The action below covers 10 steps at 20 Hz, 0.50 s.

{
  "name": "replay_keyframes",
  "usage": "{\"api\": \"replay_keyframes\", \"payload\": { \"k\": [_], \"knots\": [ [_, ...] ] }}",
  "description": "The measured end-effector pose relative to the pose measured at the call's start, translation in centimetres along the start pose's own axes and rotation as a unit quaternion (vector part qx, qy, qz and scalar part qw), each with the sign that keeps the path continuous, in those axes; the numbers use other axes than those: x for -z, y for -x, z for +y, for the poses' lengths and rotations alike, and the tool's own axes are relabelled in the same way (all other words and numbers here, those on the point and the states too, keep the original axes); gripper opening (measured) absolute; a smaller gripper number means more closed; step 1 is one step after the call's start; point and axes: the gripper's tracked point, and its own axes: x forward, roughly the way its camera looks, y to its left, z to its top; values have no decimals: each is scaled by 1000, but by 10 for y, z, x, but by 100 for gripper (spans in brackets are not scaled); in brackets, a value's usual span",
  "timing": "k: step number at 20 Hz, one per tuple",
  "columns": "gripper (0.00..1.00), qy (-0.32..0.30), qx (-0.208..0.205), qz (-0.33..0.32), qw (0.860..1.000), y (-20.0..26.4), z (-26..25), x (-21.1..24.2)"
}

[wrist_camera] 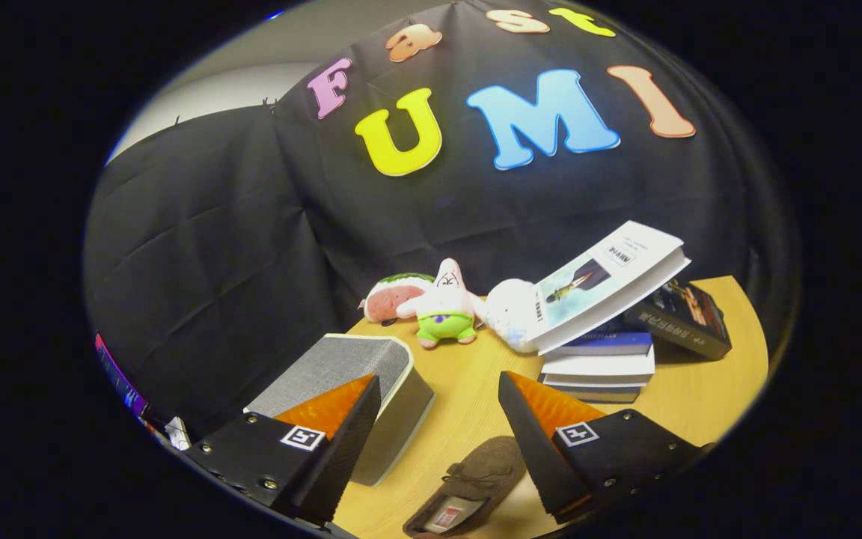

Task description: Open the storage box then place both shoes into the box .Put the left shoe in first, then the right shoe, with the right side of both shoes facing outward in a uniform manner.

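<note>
Hovering released and empty, fingers [438, 419] spread over the wooden desk [468, 389], grey fabric storage box [349, 367] lidded alongside, brown suede shoe [476, 479] waiting below.

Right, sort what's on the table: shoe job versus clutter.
Job: grey storage box, lid closed; brown shoe between the open gripper fingers.
Clutter: star plush, watermelon plush, white plush, stacked books, dark book.

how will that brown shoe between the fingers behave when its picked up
The brown shoe looks like soft suede, so it will likely sag when lifted. It seems light and unlikely to slip. The open gripper hovers above it.
</note>
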Motion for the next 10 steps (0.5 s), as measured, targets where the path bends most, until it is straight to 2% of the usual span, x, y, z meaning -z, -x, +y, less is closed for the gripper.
{"api": "replay_keyframes", "payload": {
  "k": [5, 10],
  "knots": [
    [97, -35, -53, 44, 997, -27, 25, 31],
    [97, -89, -106, 100, 985, -49, 42, 64]
  ]
}}
